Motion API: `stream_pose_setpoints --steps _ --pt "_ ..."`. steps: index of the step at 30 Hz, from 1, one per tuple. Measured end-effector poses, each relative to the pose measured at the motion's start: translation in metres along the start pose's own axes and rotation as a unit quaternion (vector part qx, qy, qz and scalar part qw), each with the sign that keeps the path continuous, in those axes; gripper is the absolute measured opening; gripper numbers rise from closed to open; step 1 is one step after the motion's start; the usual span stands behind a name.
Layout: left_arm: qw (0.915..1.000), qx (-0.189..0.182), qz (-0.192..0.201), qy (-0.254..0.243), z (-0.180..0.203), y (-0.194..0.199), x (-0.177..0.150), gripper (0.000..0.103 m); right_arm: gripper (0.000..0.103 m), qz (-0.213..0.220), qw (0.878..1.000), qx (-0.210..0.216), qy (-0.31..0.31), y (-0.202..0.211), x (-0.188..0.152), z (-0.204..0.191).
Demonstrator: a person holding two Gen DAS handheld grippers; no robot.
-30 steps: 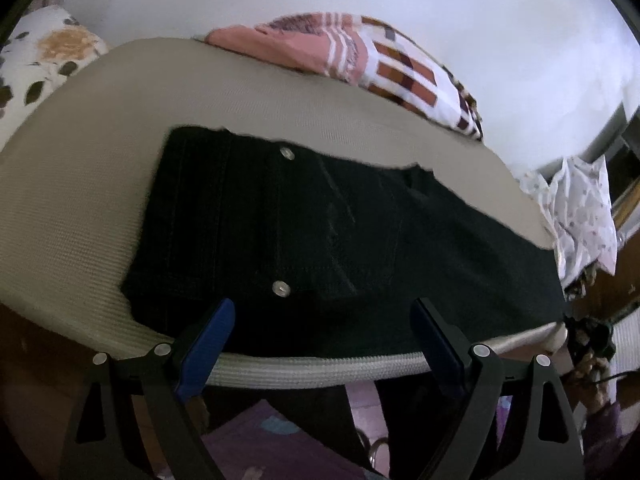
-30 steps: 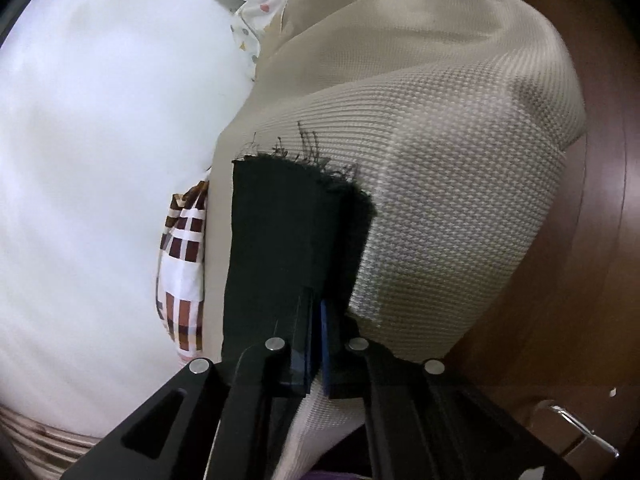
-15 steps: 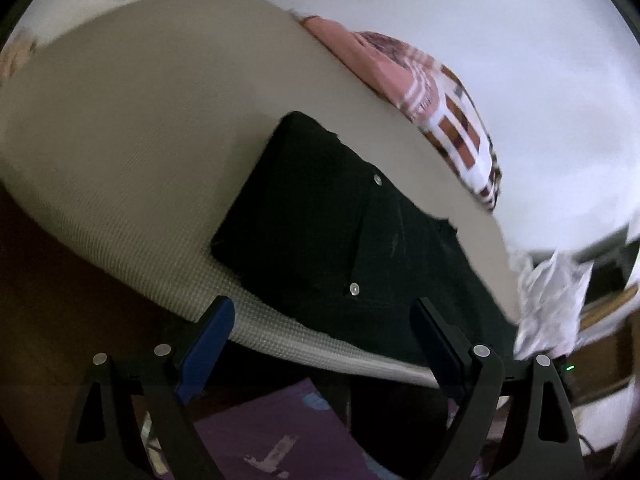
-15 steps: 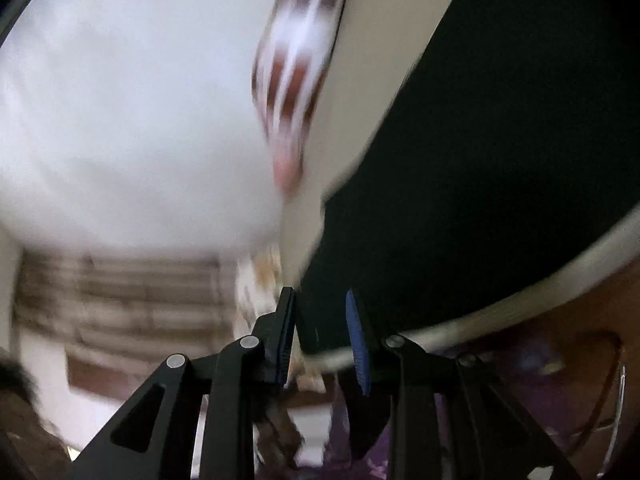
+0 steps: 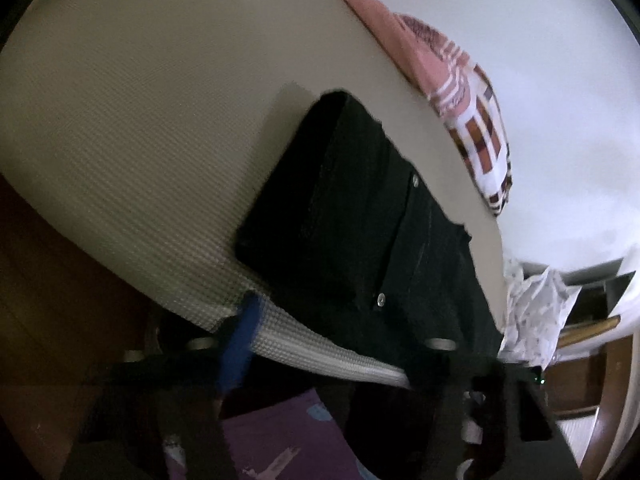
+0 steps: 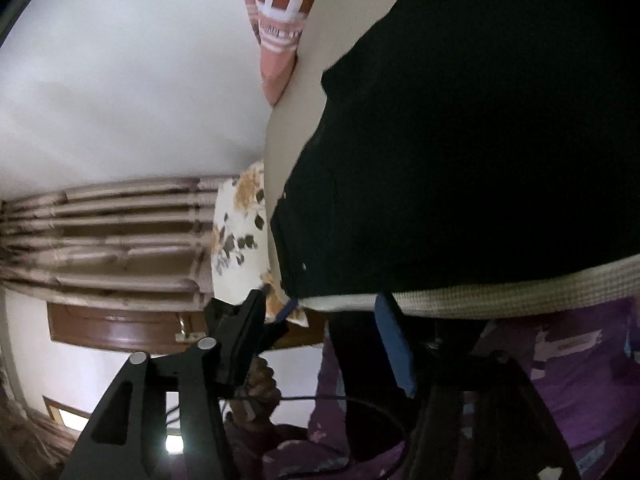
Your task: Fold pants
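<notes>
The black pants lie folded into a thick block on a beige woven mattress, their near edge running along the mattress's piped front border; two metal studs show on the top layer. From the right wrist view the same pants fill the upper right, lying flat on the pad, with a corner just above my right jaws.

My left gripper sits low at the mattress's front edge, just below the pants, and its jaws are closing. Only the blue pad of one finger shows clearly against the border; the rest is dark and blurred, so I cannot tell whether any cloth is caught between them. My right gripper is just under the mattress edge, its jaws opening, with nothing pinched between the blue pads.

I judge the fold to be well along: the right side has let go and the left is about to take the near edge. The next move calls for a firm pinch through all layers at that edge, not the mattress piping.

Behind the mattress lie a pink checked cloth and a white wall.
</notes>
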State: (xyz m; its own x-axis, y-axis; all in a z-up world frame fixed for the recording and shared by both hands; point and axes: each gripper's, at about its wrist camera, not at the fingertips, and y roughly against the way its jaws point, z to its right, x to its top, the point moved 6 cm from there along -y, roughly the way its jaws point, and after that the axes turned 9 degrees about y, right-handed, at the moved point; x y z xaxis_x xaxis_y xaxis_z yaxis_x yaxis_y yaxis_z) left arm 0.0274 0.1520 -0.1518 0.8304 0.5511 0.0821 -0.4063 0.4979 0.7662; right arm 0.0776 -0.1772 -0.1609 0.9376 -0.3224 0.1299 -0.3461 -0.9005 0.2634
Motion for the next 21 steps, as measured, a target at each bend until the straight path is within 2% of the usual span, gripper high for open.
stream_pose_setpoints --steps 2,6,9,10,11,14,18,21 --pt "0.9998 0.014 0.008 -0.007 -0.001 0.0 -0.001 0.032 0.065 0.01 1.0 0.004 -0.017 -0.001 0.001 0.005" --pt "0.9987 0.034 0.026 -0.029 0.005 0.007 0.0 0.027 0.066 0.014 0.999 0.011 -0.037 -0.003 0.004 0.011" --pt "0.9906 0.065 0.068 -0.099 0.028 0.018 0.004 0.022 0.066 0.013 1.0 0.005 -0.027 -0.004 0.005 0.009" --pt "0.9877 0.072 0.078 -0.114 0.034 0.021 0.007 0.016 0.066 0.017 1.0 0.002 -0.023 -0.002 0.007 0.009" --pt "0.9859 0.076 0.083 -0.124 0.038 0.022 0.01 0.016 0.066 0.019 1.0 -0.002 -0.021 -0.001 0.008 0.01" --pt "0.9861 0.09 0.077 -0.117 0.029 0.016 0.015 0.016 0.066 0.033 0.999 -0.011 -0.032 0.008 0.012 0.021" --pt "0.9892 0.095 0.06 -0.094 0.005 0.003 0.014 0.016 0.066 0.047 0.997 0.007 -0.056 0.018 0.014 0.031" --pt "0.9858 0.105 0.069 -0.112 0.01 0.003 0.013 0.016 0.067 0.048 0.997 0.033 -0.057 0.022 0.018 0.024"
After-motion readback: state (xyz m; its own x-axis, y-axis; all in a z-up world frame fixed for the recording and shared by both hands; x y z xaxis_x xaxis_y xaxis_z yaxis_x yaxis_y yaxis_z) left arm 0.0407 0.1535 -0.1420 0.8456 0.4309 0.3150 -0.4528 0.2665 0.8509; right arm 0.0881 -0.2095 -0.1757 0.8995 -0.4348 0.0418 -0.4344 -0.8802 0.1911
